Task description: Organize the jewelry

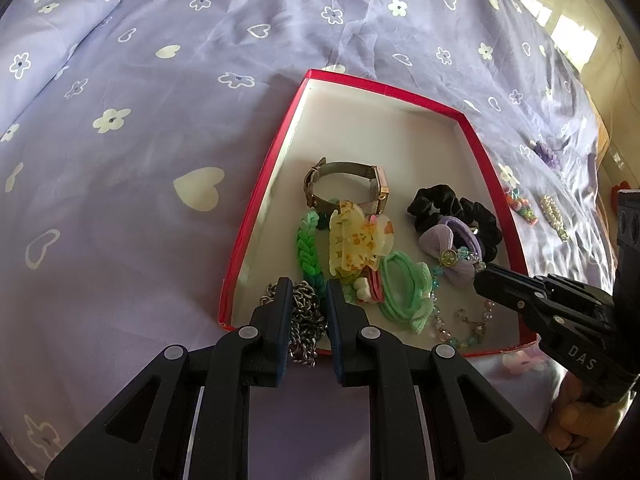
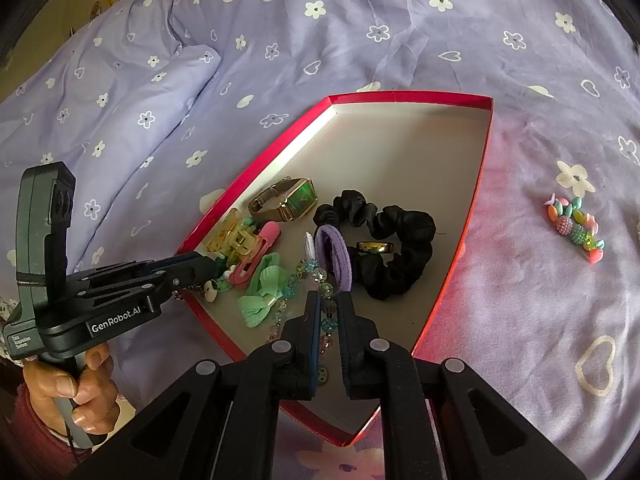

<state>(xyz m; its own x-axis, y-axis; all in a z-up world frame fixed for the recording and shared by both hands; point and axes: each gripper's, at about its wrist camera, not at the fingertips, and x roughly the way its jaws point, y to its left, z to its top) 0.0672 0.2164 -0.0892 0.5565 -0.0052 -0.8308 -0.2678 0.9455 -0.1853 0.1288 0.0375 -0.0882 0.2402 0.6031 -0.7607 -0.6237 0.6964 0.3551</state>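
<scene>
A red-rimmed tray (image 1: 276, 148) (image 2: 480, 160) lies on the bed and holds a gold watch (image 1: 344, 188) (image 2: 288, 200), a black scrunchie (image 1: 460, 208) (image 2: 396, 236), a yellow claw clip (image 1: 360, 244), green hair ties (image 1: 400, 288) and a beaded bracelet (image 1: 460, 332). My left gripper (image 1: 308, 284) has its jaws a little apart around a silver chain (image 1: 306, 312) at the tray's near edge. My right gripper (image 2: 330, 294) is shut on a purple bow hair tie (image 2: 334, 256) (image 1: 456, 244) inside the tray.
On the lilac flowered sheet (image 1: 140, 160) to the right of the tray lie a colourful beaded clip (image 2: 576, 228) (image 1: 520, 204), a gold clip (image 1: 554, 210) and a purple piece (image 1: 544, 152). A pillow (image 2: 100, 100) lies at the far left.
</scene>
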